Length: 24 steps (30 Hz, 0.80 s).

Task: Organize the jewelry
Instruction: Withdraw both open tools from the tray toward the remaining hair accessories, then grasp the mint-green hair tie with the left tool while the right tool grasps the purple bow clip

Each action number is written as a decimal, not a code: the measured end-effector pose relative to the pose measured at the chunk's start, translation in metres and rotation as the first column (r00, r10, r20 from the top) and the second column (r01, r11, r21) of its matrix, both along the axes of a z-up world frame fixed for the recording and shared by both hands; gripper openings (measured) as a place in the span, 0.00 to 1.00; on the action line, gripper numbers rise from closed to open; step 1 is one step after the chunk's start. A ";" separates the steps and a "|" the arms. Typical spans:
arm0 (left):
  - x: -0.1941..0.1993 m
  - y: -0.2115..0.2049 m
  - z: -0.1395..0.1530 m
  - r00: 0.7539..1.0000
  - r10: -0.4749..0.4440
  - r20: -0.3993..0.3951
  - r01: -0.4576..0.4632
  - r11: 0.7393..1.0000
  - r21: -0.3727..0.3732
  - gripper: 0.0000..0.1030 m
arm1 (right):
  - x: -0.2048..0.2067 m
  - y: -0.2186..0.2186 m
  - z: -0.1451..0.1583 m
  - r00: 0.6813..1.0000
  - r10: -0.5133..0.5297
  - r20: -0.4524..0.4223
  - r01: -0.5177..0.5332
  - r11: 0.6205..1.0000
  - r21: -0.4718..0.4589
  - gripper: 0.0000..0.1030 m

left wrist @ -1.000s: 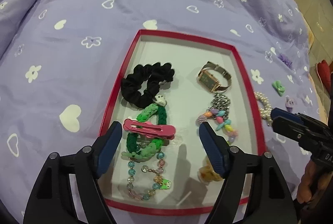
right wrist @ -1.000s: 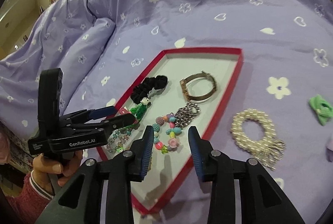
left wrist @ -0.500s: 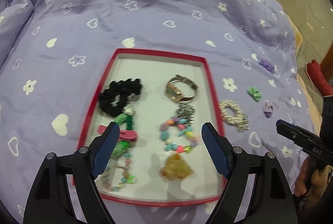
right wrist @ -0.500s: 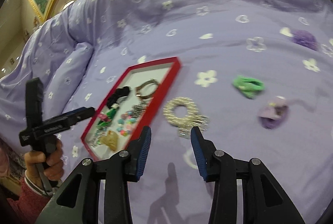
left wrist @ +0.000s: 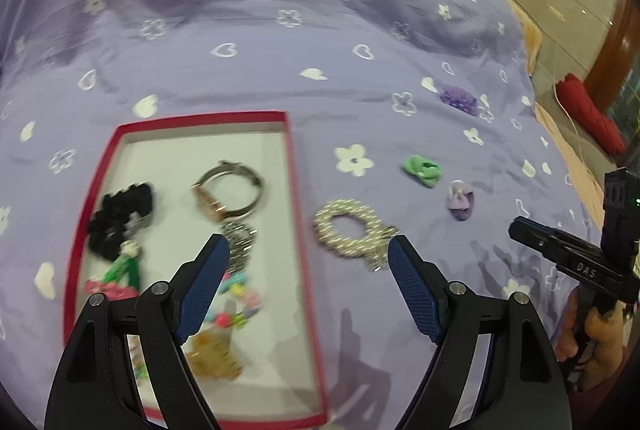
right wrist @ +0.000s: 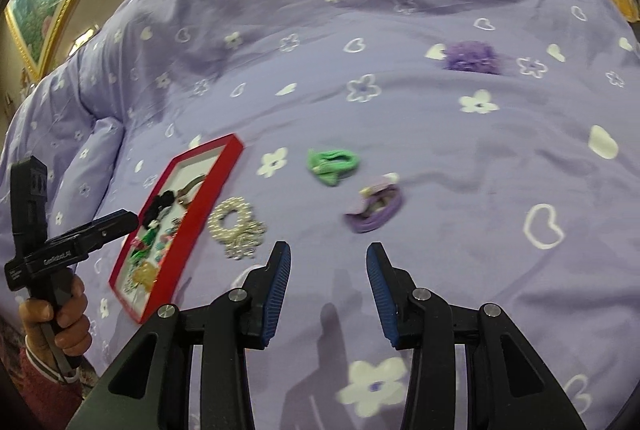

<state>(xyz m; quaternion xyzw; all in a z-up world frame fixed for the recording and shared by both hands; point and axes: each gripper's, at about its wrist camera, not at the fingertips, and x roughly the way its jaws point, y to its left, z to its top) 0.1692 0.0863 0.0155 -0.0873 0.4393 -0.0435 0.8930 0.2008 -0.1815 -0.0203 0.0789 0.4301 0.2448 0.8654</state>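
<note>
Both the left gripper (left wrist: 308, 260) and the right gripper (right wrist: 328, 266) hang with jaws apart and empty above the bedspread (right wrist: 400, 10). The pearl bracelet (right wrist: 237, 226) lies just outside the tray's (left wrist: 298, 214) right edge, two hair ties (right wrist: 333, 164) farther right. The soft cloth may sink or catch between the pads, and the bracelet may slip.

Soft indoor light, motion blur over the tray (left wrist: 298, 190), fisheye-dark corners, faint shadows.

Left tongs (left wrist: 308, 270) hide part of the blurred beaded bracelet (left wrist: 240, 300).
</note>
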 end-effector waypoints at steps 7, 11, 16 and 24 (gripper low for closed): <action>0.028 -0.031 -0.006 0.998 -0.056 -0.018 0.057 0.998 0.011 0.80 | 0.019 -0.008 -0.011 1.000 -0.024 -0.015 0.024 1.000 0.012 0.41; 0.039 -0.040 -0.013 0.997 -0.072 -0.033 0.072 0.997 0.009 0.80 | 0.032 -0.002 -0.016 1.000 -0.021 -0.011 0.021 1.000 0.006 0.40; 0.053 -0.049 -0.022 0.995 -0.086 -0.050 0.086 0.996 -0.002 0.80 | 0.054 0.008 -0.024 1.000 -0.022 -0.019 0.022 1.000 -0.012 0.39; 0.083 -0.074 -0.034 0.989 -0.131 -0.065 0.130 0.991 -0.017 0.80 | 0.070 0.011 -0.032 1.000 -0.019 -0.006 0.018 0.998 -0.057 0.00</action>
